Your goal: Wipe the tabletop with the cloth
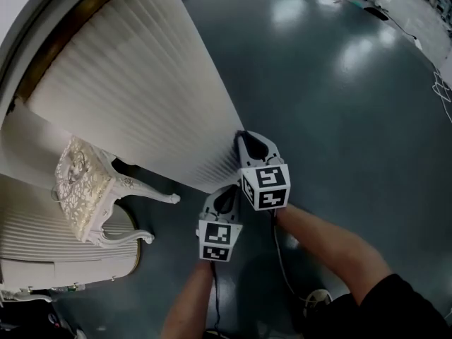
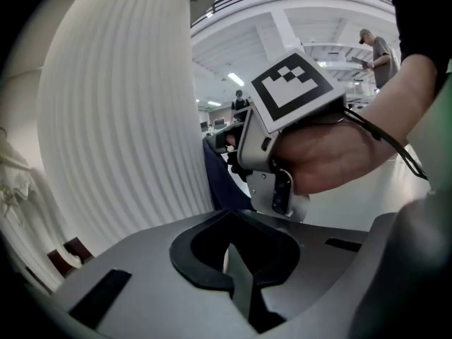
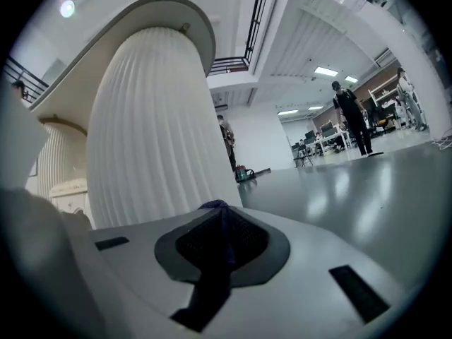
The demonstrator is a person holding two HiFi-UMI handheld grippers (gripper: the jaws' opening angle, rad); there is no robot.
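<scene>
At lower centre of the head view, the right claw (image 1: 247,140) and left claw (image 1: 224,198) are held over a dark floor (image 1: 339,104), beside a fluted white wall (image 1: 148,83). The dark blue cloth (image 3: 216,224) is pinched in the right claw; the left claw is pressed together, with nothing in it. Wiping is judged not yet begun: the ornate white counter (image 1: 85,189), at left, is well apart. Distant people (image 3: 351,115) are seen across the bright open room.

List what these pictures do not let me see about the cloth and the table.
The cloth: the right gripper view shows only a dark blue fold; the jaws hide the rest.
Head view: the right hand-held gripper covers it.
The table: too small in the head view to judge dirt.
</scene>
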